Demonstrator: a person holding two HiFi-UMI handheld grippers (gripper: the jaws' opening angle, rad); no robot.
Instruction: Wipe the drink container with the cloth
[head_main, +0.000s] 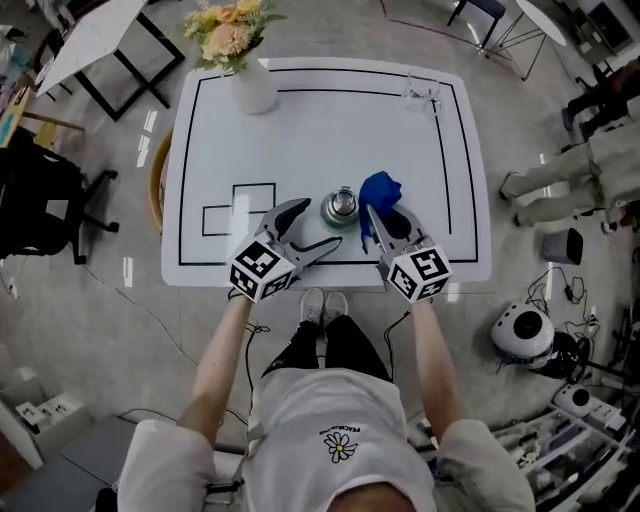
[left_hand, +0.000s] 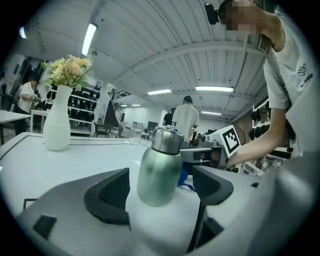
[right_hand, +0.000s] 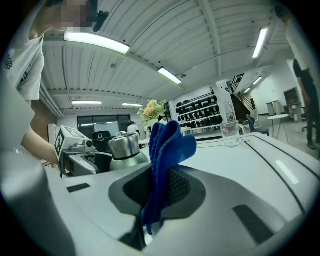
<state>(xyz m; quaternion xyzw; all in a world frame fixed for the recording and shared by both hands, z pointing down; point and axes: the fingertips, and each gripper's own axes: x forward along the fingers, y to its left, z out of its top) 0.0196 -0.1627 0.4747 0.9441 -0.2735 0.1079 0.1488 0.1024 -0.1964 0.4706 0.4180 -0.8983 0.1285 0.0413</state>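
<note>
The white table (head_main: 330, 120) is lying under both grippers. The left gripper (head_main: 320, 224) is holding its jaws wide apart. The right gripper (head_main: 386, 216) is clamping the cloth. The drink container (head_main: 341, 207) is standing upright near the table's 6 o'clock edge, between the left jaws and untouched. The blue cloth (head_main: 380, 188) is hanging at the container's 3 o'clock.

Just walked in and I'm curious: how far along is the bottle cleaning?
Done: the right gripper has the blue cloth clamped in its jaws. In hand: the left gripper, jaws open, straddles the metal bottle on the table without gripping it. Left: steadying the bottle and, it seems, all the wiping; the cloth is only beside it.
</note>
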